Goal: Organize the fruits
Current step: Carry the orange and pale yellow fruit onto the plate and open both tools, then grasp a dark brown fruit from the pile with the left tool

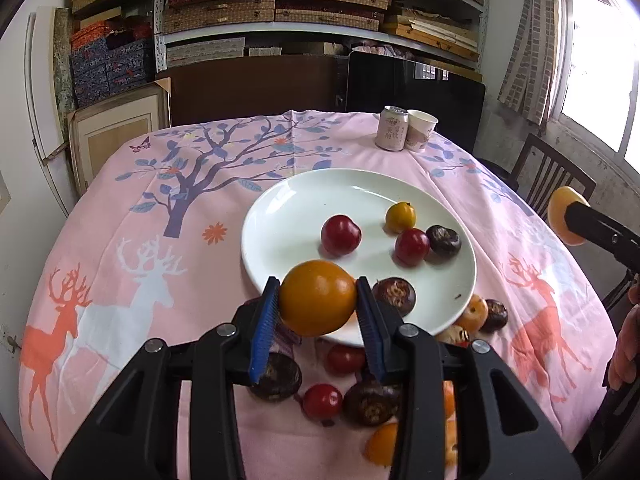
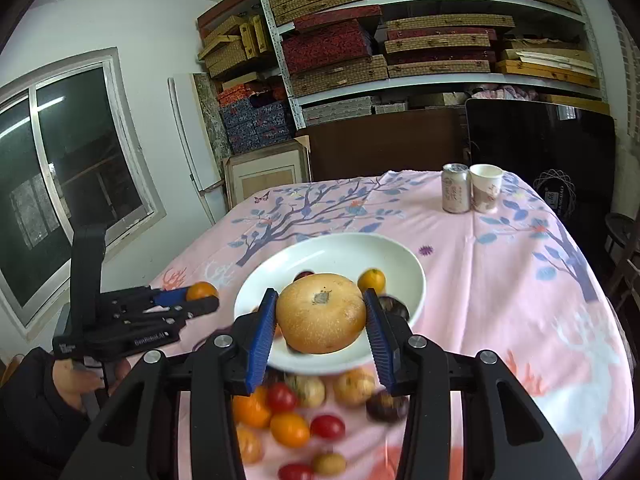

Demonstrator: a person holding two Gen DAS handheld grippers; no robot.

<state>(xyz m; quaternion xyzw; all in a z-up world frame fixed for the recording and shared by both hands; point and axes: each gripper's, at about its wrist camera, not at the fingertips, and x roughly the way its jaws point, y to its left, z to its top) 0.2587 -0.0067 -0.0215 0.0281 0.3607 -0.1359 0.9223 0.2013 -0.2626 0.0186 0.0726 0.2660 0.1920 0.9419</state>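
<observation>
My left gripper (image 1: pixel 317 300) is shut on an orange fruit (image 1: pixel 316 297) and holds it above the near rim of the white plate (image 1: pixel 288 216). On the plate lie two red fruits (image 1: pixel 341 235), a small yellow one (image 1: pixel 400 216) and two dark brown ones (image 1: pixel 443 241). My right gripper (image 2: pixel 321 314) is shut on a tan round fruit (image 2: pixel 321 312) over the plate (image 2: pixel 332 252). The left gripper (image 2: pixel 202 299) with its orange fruit shows at the left of the right wrist view. Loose fruits (image 2: pixel 290 428) lie on the cloth in front of the plate.
A drink can (image 1: pixel 391 127) and a paper cup (image 1: pixel 421 129) stand at the table's far right. The pink cloth (image 1: pixel 140 240) with deer and tree print covers the table. A chair (image 1: pixel 552 176) stands at the right, shelves of boxes behind. A hand (image 2: pixel 76 384) holds the left gripper.
</observation>
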